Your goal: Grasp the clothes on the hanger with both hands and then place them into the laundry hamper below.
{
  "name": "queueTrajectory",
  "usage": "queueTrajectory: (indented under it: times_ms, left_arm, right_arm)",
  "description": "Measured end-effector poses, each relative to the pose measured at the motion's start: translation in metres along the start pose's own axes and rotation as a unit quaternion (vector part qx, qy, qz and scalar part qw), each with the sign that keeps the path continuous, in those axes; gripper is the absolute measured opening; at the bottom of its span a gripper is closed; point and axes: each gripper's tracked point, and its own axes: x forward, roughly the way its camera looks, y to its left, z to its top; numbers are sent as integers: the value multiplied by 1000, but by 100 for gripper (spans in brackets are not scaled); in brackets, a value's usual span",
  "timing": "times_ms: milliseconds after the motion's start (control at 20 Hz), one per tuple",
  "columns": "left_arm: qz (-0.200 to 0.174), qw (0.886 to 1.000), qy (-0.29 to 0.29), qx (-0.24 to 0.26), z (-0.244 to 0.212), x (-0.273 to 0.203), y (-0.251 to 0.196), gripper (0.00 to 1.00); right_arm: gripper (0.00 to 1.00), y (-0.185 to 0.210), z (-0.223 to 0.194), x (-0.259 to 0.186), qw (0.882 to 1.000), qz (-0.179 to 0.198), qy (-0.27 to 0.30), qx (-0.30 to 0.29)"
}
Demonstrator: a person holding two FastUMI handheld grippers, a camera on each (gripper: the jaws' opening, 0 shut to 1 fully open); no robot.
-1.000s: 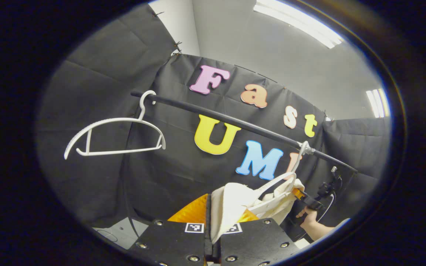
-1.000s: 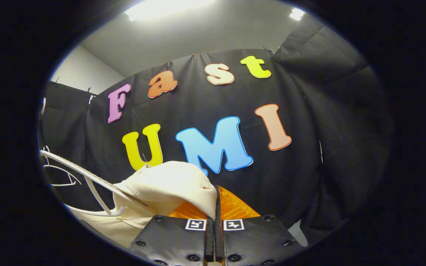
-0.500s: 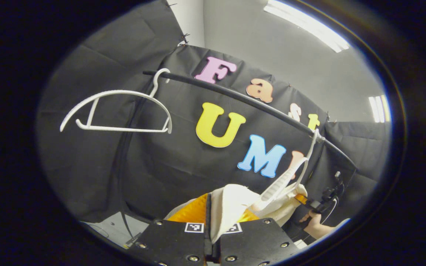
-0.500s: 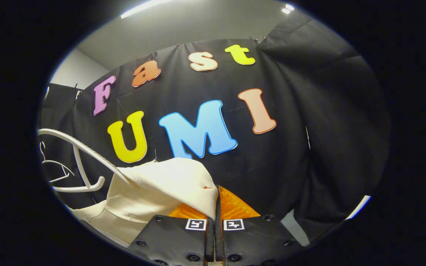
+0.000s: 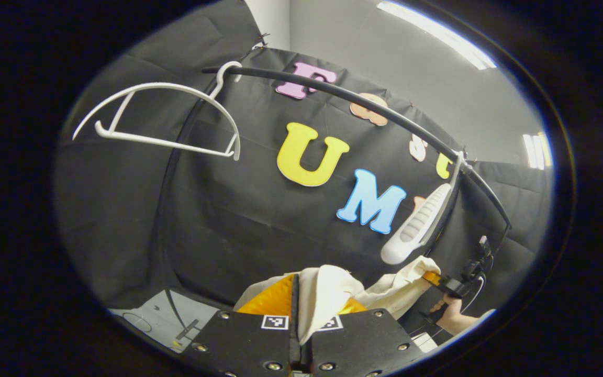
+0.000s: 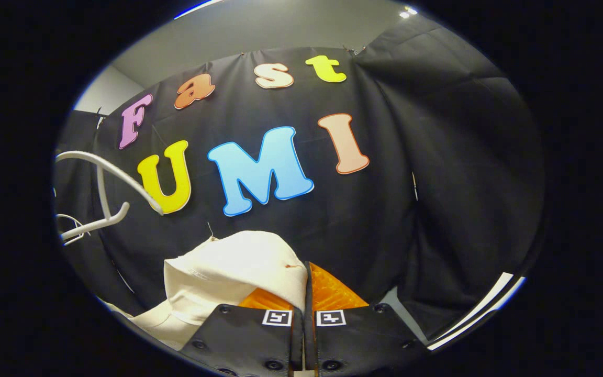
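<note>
Since the cream garment (image 5: 333,285) now hangs slack between our two claws, below and clear of the white hanger (image 5: 416,228) on the black rail (image 5: 333,91), the coming move turns on going straight down. Our left gripper (image 5: 295,327) is clamped on one bunched end; our right gripper (image 6: 305,327) pinches the other, and we judge neither hand nearer. A second, bare hanger (image 5: 160,118) sits near the rail's far end. The hamper lies somewhere beneath us, so its exact direction is our guess.
</note>
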Motion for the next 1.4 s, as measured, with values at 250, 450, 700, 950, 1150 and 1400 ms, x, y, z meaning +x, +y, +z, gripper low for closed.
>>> queueTrajectory:
  times_ms: [250, 450, 700, 950, 1150, 1400]
  left_arm:
    - [-10, 1000, -4, 7, 2, -45, 15, 3]
    - [-22, 998, -10, 51, 8, -68, 10, 3]
    - [-40, 994, -13, 102, 8, -106, 1, 3]
    - [-48, 994, 6, 103, -20, -123, 7, 3]
    - [-30, 993, 33, 111, -56, -137, 32, 3]
    - [9, 991, 93, 94, -119, -140, 75, 3]
  right_arm:
    - [3, 8, 1, -66, 1000, 10, -7, -16]
    - [3, 31, 5, -120, 1000, 23, -15, -9]
    - [3, 90, -16, -180, 997, 80, 3, -22]
    - [3, 142, -64, -224, 989, 134, 56, -28]
    - [3, 162, -110, -259, 982, 155, 100, -40]
    - [3, 159, -187, -275, 969, 150, 192, -40]
